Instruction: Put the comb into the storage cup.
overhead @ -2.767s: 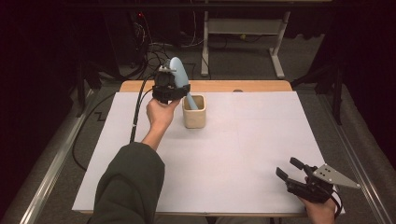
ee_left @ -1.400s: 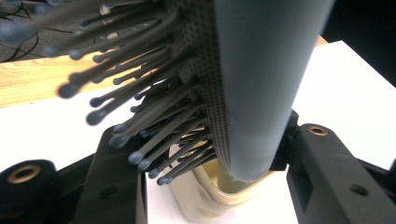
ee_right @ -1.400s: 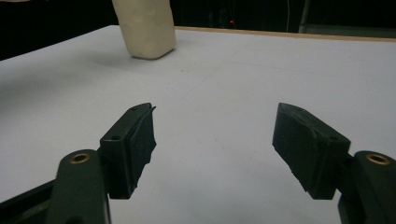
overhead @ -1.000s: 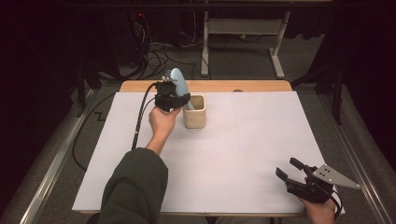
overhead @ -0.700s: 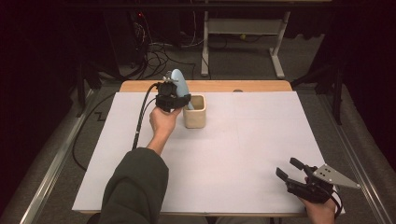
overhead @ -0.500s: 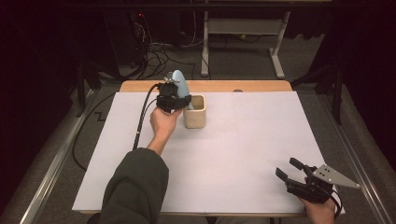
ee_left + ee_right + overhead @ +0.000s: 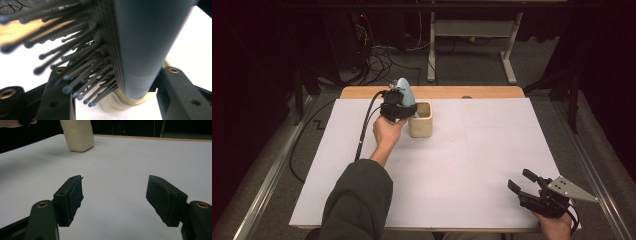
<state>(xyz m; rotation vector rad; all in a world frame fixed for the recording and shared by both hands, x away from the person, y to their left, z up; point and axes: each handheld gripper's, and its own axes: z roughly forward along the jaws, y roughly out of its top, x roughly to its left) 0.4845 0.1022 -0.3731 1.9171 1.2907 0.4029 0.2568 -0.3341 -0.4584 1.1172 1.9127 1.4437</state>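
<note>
The left tongs (image 7: 398, 106) have just been loosening around the pale blue plastic hairbrush (image 7: 404, 92), which stands handle-down in the cream square ceramic cup (image 7: 420, 120) on the white-covered counter (image 7: 462, 160). Placement looks done; letting go fully and withdrawing remain. The right tongs (image 7: 113, 195) rest released, empty, near the counter's front edge.

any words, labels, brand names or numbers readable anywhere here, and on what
None can be read.
Hairbrush: plain blue-grey back and bristles, no brand showing.
Cream cup: plain walls, no print.
White table cover: blank.
Left gripper and right gripper: black, with brass screw holes, no markings.
Grey plate on the right gripper: holes, no lettering.
</note>
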